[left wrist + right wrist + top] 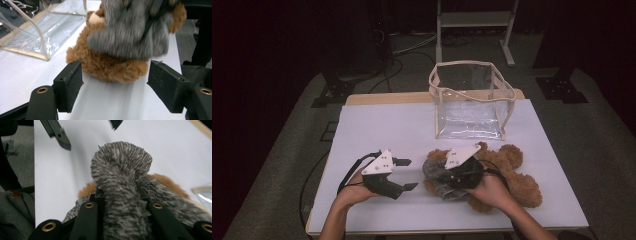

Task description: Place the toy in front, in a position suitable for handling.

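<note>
Clamping a fuzzy grey knitted garment (120, 185) on the brown plush teddy bear (512, 180), lower right, the right gripper (452, 175) hides its head; the left gripper (404, 174) gapes empty, lower centre.

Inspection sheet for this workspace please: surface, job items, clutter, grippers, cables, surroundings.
Surface: white rectangular tabletop on a light wooden base, bare where visible.
Job's things: brown plush teddy bear lying at front right, with a grey fuzzy knitted garment bunched over its left end; clear plastic zip bag with beige trim standing open at the back edge.
Clutter: nothing seen.
Grippers: left gripper open, fingers short of the bear, nothing between them; right gripper shut on the grey garment.
Cables: black cable trails from the left gripper; more cables on the floor behind the table.
Surroundings: dim room, grey carpet, metal stand legs behind.
</note>
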